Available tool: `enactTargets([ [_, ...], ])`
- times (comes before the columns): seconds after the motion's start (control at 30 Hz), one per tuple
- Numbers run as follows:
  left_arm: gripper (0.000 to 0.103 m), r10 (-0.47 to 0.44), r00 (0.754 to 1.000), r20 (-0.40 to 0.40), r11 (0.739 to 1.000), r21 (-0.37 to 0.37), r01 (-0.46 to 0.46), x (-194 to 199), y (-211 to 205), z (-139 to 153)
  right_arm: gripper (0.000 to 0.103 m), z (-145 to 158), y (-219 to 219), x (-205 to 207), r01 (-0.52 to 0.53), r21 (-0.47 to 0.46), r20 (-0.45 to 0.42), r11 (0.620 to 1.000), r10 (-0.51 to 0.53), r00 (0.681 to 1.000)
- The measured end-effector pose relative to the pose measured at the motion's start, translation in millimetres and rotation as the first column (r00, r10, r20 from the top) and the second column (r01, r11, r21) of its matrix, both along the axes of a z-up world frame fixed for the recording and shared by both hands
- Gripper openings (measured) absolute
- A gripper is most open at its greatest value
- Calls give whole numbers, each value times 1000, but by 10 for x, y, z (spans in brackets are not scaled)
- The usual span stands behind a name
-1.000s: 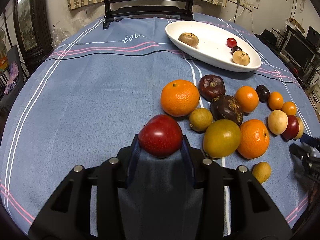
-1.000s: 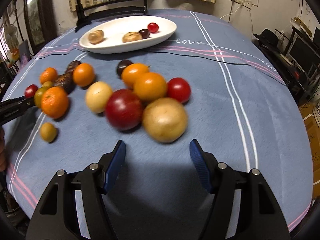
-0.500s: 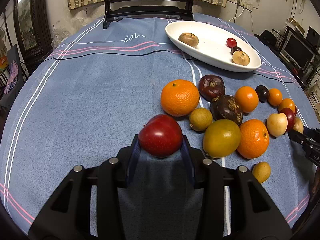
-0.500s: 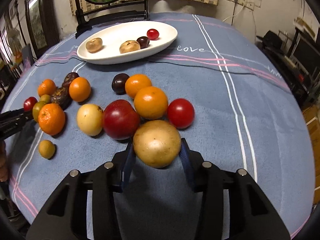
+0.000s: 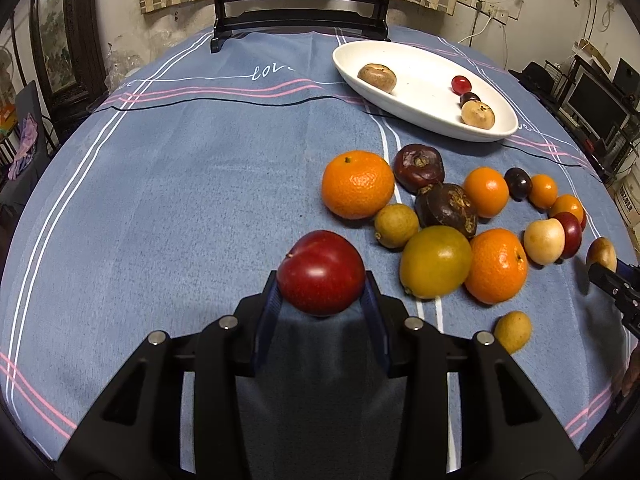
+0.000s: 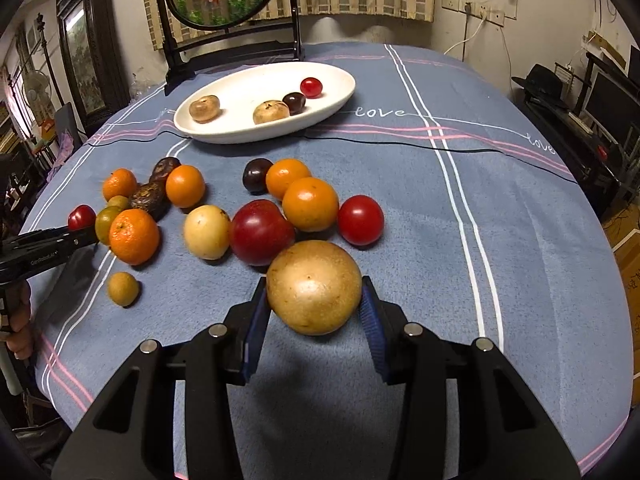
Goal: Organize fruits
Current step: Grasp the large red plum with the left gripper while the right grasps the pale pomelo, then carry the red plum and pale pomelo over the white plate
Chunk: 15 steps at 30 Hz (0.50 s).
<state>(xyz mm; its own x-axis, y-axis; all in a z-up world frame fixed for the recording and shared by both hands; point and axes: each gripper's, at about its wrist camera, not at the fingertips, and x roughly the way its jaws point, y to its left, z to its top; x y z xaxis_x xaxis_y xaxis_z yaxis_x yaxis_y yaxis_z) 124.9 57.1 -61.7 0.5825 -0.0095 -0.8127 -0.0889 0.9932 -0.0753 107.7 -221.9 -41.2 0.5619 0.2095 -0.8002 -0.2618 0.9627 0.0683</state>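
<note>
Covering the round table, a blue cloth with pink and white stripes carries everything. White oval dish sits toward the far edge; inside it two brown fruits, one dark fruit and one small red one. Loose fruit pile lies on the cloth on the near side of the dish: oranges, dark wrinkled fruits, a green-yellow one, a small red tomato.

Right gripper is nearer than the dish, its blue pads pinching a tan round fruit, which seems lifted just clear of the cloth, though the angle makes that uncertain. Left gripper is also well short of the dish, clamped on a red apple, left of the pile.
</note>
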Motion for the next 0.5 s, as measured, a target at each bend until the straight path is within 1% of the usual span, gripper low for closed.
enactTargets([
  [0.23,40,5,1000,20,1000,0,-5,-78,3,87,44,26,-6,-80,-13,20,7,1000,13,1000],
  [0.5,40,-13,998,58,1000,3,12,-164,-48,249,44,107,26,-144,-40,33,27,999,39,999],
])
